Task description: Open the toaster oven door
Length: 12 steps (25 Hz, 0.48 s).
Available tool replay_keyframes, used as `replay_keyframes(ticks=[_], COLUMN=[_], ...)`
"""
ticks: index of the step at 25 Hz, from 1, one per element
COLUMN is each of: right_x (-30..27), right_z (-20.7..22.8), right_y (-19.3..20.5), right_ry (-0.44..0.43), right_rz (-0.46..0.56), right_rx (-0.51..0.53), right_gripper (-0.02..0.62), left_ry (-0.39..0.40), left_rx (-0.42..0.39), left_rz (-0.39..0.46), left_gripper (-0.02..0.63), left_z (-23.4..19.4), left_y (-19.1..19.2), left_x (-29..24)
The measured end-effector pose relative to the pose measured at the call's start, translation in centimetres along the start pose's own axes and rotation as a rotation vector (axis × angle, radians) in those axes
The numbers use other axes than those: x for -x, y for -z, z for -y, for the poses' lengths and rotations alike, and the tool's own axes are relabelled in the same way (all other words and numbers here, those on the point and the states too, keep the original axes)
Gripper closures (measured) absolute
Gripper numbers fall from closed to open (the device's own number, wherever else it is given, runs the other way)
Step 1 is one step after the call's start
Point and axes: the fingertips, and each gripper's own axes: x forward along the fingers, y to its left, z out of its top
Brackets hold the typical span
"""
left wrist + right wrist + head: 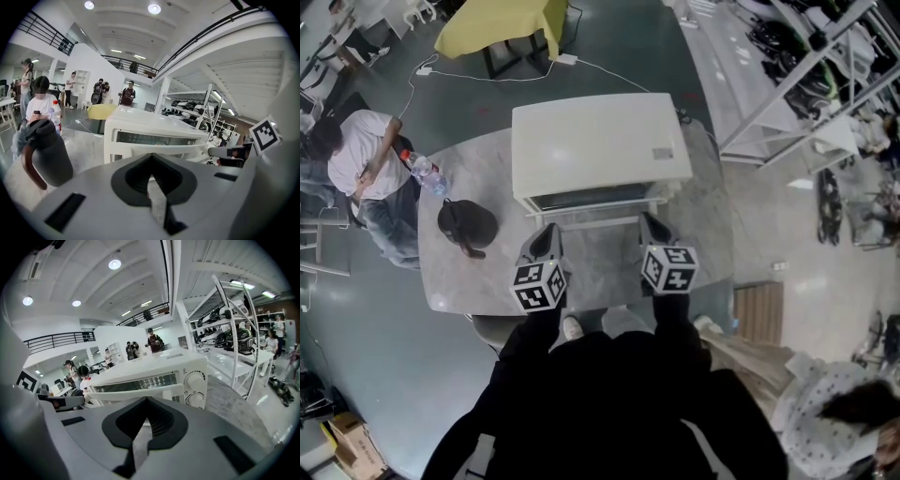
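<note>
A white toaster oven (pixel 598 145) stands on the grey marble table (pixel 469 281), its front facing me. Its glass door (pixel 159 138) looks closed, with the white handle bar (pixel 161 151) across the front. Two knobs (pixel 194 379) sit at the door's right side. My left gripper (pixel 546 240) hovers just before the left end of the front, shut and holding nothing. My right gripper (pixel 654 228) is level with it before the right end, also shut and holding nothing. Both grippers are a short way off the handle (pixel 140 392), not touching it.
A black jug (pixel 467 225) with a brown handle stands on the table left of the oven, a water bottle (pixel 427 174) beyond it. A person (pixel 366 159) sits at the table's left end. Metal shelving (pixel 797 75) stands at the right.
</note>
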Motion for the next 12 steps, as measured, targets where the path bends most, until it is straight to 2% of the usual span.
replay_keyframes(ticks=[12], right_x=[0.59], right_z=[-0.02], right_y=[0.79], right_ry=[0.009], right_rz=[-0.027], right_rx=[0.014], right_gripper=[0.592], left_ry=[0.013], left_rx=[0.007], left_rz=[-0.014], left_gripper=[0.603], left_z=[0.18], left_y=[0.8], left_x=[0.47])
